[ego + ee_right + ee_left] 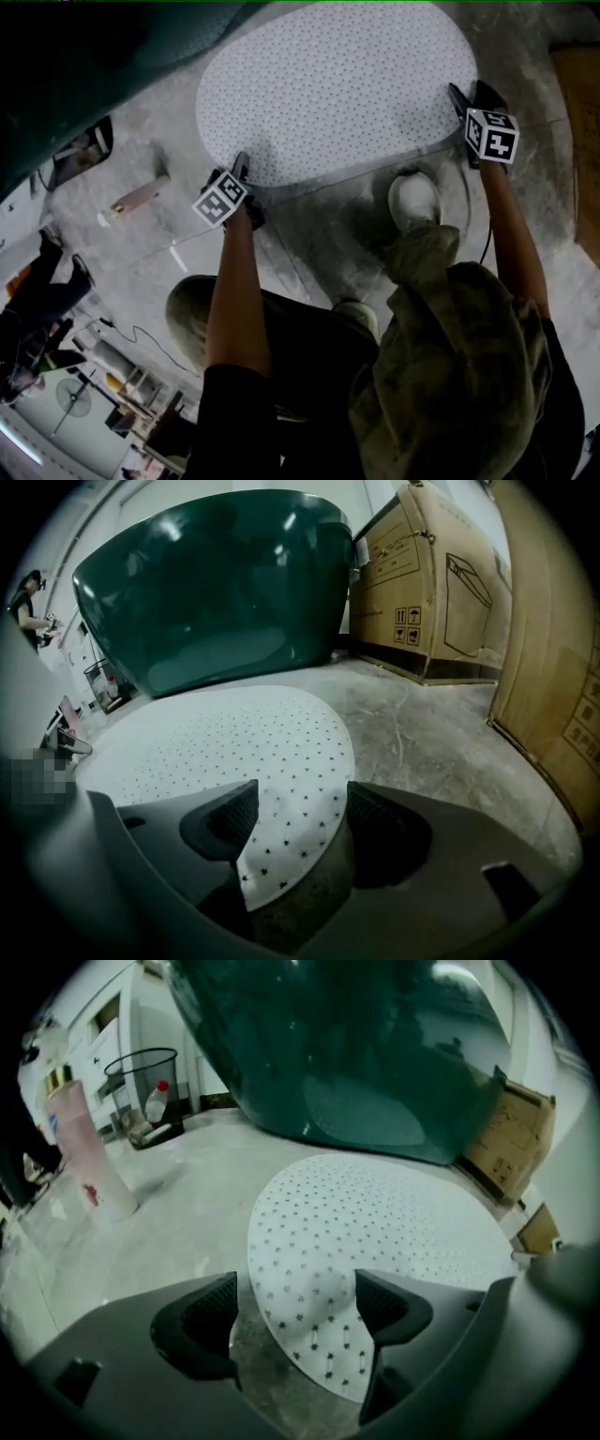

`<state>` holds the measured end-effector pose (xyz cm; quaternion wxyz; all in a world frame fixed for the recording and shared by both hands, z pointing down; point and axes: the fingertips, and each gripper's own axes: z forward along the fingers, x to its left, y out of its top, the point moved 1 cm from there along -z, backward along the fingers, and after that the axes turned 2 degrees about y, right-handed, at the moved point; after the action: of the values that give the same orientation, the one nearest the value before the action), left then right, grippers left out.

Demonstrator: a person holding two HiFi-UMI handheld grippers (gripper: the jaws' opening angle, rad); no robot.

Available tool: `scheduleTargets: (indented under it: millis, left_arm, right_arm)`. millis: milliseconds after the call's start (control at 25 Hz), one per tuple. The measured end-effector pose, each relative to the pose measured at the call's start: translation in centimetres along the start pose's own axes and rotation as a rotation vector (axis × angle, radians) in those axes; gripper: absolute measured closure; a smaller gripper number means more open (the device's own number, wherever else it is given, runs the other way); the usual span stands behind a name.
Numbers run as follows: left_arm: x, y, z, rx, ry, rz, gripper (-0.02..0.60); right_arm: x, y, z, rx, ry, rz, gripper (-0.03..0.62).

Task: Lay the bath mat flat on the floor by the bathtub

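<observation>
Lying spread on the grey floor (309, 220) beside the dark green bathtub (94, 56), the white perforated bath mat (337, 89) is resting with its near edge passing between the parted, non-pinching jaws of the left gripper (241, 167) and right gripper (472, 96).

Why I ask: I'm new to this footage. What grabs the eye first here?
A white oval perforated bath mat dominates, spread on the grey concrete floor beside a glossy dark-green bathtub. Its near edge lies between the open jaws of the left tongs and the right tongs, at the mat's two ends.
</observation>
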<state>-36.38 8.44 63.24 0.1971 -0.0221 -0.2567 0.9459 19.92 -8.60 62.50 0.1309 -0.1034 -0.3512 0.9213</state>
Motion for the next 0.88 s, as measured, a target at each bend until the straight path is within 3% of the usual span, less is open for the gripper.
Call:
scheduleTargets:
  millis: [80,240,360,600,680,720,800,880]
  left_arm:
    - [0.2,-0.5,0.1,-0.007,-0.011,-0.051,0.193]
    - [0.3,-0.8,0.4,-0.029,-0.001,-0.027,0.193]
    - [0.0,-0.7,0.3,-0.041,0.010,-0.051,0.195]
    - [-0.7,0.2,-0.1,-0.082,-0.003,-0.233,0.196]
    - [-0.9,0.2,-0.1,-0.078,-0.017,-0.246,0.211]
    - [-1.3,0.2,-0.1,-0.066,-0.036,-0.236,0.244]
    - [-2.4,0.2,-0.1,-0.049,-0.089,-0.210,0.414]
    - [-3.2,0.4,-0.3,-0.051,-0.105,-0.200,0.462]
  right_arm:
    - [0.3,-0.1,0.2,0.011,0.003,-0.002,0.285]
    - [0.3,-0.6,0.2,0.017,0.006,0.018,0.289]
    - [0.2,-0.4,0.1,0.011,0.016,0.039,0.298]
    - [0.4,-0.2,0.0,0.007,0.033,0.067,0.343]
    - [1.1,0.0,0.0,0.003,0.053,0.059,0.393]
    - [1.5,0.1,0.1,0.000,0.065,0.062,0.399]
    - [1.9,0.4,0.2,-0.006,0.084,0.076,0.415]
    - [2.0,0.7,0.1,-0.020,0.104,0.105,0.443]
